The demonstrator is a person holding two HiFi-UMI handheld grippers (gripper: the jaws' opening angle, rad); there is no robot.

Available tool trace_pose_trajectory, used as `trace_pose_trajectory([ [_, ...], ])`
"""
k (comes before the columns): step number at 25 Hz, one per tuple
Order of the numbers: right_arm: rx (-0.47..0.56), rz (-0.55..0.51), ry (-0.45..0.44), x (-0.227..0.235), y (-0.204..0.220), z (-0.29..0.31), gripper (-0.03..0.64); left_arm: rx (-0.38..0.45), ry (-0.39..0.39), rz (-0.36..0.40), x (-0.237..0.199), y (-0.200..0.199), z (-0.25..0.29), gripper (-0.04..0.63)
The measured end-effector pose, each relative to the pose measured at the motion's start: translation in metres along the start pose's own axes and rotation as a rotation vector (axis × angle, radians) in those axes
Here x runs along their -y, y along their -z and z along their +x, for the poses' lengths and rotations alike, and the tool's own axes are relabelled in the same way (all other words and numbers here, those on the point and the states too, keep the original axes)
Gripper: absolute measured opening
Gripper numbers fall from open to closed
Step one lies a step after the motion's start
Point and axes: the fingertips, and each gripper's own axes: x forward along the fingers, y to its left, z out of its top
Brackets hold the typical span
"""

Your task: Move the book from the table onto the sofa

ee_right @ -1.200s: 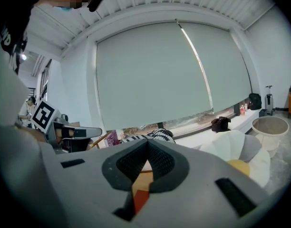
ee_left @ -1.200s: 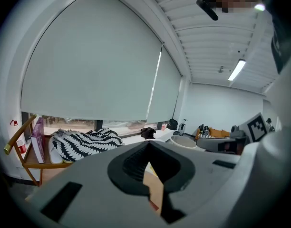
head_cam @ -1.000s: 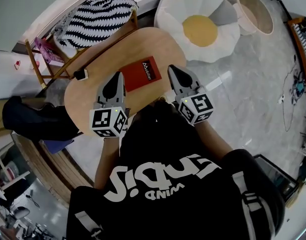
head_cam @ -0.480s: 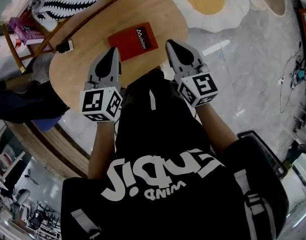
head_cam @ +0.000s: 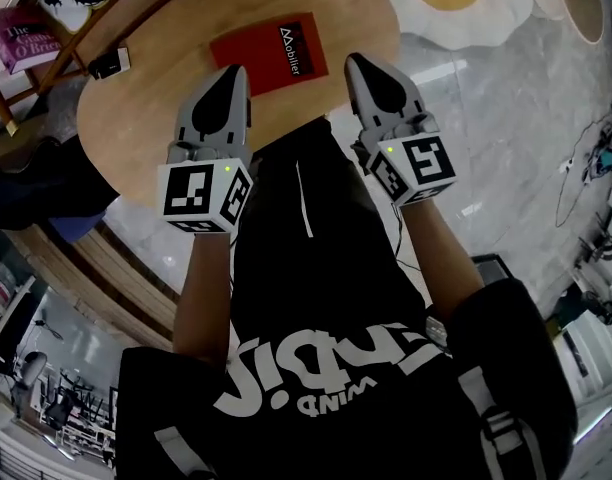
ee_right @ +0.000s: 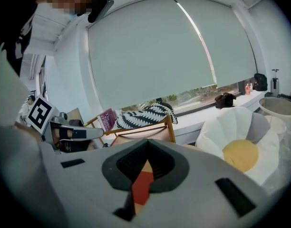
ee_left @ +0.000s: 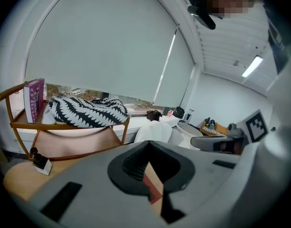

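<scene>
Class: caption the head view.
Left hand-held gripper and right hand-held gripper, shut, near red rectangular book on oval wooden table.

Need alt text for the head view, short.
A red rectangular book lies flat on an oval wooden table. The left hand-held gripper and right hand-held gripper, both shut and empty, point toward it from the near side.

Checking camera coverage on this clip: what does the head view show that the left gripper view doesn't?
Only the head view: the whole cover of the red book with its white print, and the marble floor. Only the left gripper view: the window blind and the ceiling light. Both: the wooden table, the purple book, the small black-and-white device, at least a sliver of the red book, and the left claw and right claw, both shut.
</scene>
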Motion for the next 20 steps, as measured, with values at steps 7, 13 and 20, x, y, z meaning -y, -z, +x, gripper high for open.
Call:
trace_pose_trajectory([
  [7,-0.020,-0.013,-0.012,0.015,0.045,0.033,-0.002,-0.023,-0.045,-0.014,-0.032,0.054,0.019,0.006],
  [13,-0.030,-0.039,-0.033,0.023,0.083,0.053,-0.002,-0.020,-0.046,-0.004,-0.046,0.091,0.038,0.006],
  [20,-0.039,-0.023,-0.069,0.024,0.108,0.072,0.000,-0.029,-0.078,-0.025,-0.056,0.118,0.055,0.006],
])
